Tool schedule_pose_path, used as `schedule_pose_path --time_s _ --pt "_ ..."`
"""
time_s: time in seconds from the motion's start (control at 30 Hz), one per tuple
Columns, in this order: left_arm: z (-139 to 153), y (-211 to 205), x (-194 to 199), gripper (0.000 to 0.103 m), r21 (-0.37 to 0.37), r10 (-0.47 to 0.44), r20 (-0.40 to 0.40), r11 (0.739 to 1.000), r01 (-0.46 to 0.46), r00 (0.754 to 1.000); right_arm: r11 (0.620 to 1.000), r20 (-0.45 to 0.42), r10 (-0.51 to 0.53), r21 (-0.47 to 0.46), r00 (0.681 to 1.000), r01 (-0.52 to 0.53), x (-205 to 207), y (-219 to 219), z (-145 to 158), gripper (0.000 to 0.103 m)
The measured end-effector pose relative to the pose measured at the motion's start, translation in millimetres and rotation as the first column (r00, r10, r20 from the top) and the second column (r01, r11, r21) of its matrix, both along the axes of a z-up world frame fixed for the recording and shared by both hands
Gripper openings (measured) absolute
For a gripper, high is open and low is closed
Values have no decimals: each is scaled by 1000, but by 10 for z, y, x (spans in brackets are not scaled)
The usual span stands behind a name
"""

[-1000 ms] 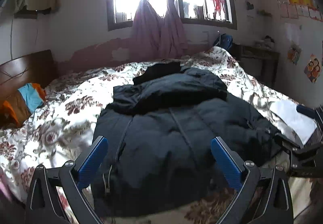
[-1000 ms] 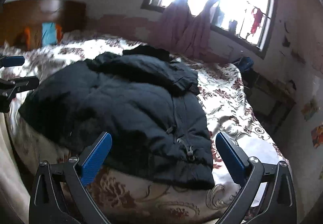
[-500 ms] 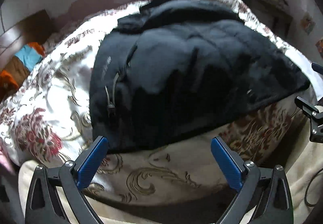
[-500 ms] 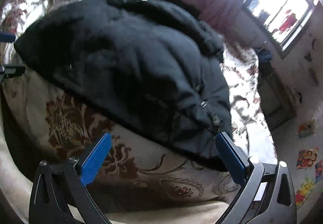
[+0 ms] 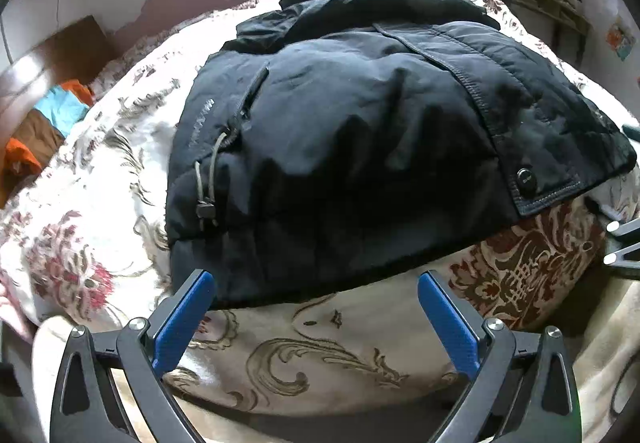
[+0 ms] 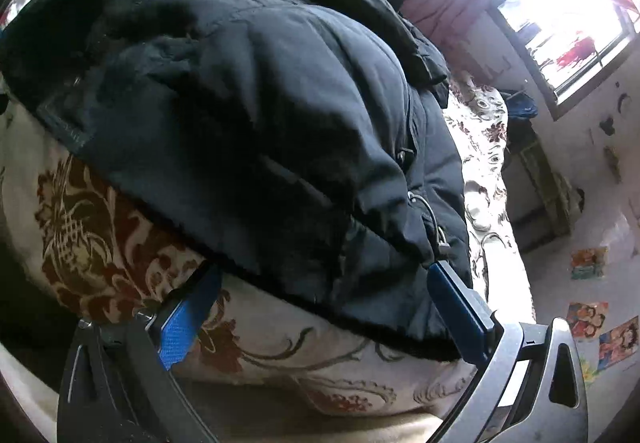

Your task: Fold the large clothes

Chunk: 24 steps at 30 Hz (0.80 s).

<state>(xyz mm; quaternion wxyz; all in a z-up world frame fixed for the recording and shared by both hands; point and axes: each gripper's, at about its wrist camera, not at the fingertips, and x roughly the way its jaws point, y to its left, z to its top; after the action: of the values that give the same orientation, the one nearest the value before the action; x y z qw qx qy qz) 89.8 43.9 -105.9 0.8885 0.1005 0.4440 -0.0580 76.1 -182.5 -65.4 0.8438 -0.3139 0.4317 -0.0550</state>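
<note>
Black padded jacket (image 5: pixel 360 147) spread across the floral bedspread (image 5: pixel 80 203), filling the centre of both views, long axis running from the hem at lower centre up toward the collar at upper centre. Hem edge directly ahead of both tongs, lying along the mattress edge.

Left gripper (image 5: pixel 316 319) spread wide, empty, just short of the hem; left blue pad (image 5: pixel 180 319) level with the hem's left corner, below the drawcord toggle (image 5: pixel 205 209).

Right gripper (image 6: pixel 324 307) also spread wide, gripping nothing yet, but closer: right-hand pad (image 6: pixel 460 307) touching or overlapping the hem near the cord end at lower right. Contact hard to confirm. Likely the nearer of the two for a hem pinch.

Sleeves folded under or out of sight; far collar end foreshortened, window glare washing out the upper right of the right wrist view.
</note>
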Motion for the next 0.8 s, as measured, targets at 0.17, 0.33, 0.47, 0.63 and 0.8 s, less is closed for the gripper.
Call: schedule_pose_path --time_s 0.17,0.33,0.47,0.63,0.8 --pt "6 30 -9 103 -35 -5 -1 999 5 1000 999 153 31 38 988 -37 -107 57 179 101" --pt "8 -49 -54 103 -21 -47 11 999 47 999 992 326 7 117 945 -48 -257 11 417 101" --pt "-10 -141 -76 103 18 -84 24 996 84 996 985 362 -6 163 932 -57 -319 -36 467 101" --pt "-37 -236 -82 103 115 -81 72 991 72 994 976 401 -20 206 916 -69 -365 -89 487 101" --pt "-107 -260 14 103 178 -47 102 984 28 994 966 410 -27 246 912 -82 -266 -262 482 101"
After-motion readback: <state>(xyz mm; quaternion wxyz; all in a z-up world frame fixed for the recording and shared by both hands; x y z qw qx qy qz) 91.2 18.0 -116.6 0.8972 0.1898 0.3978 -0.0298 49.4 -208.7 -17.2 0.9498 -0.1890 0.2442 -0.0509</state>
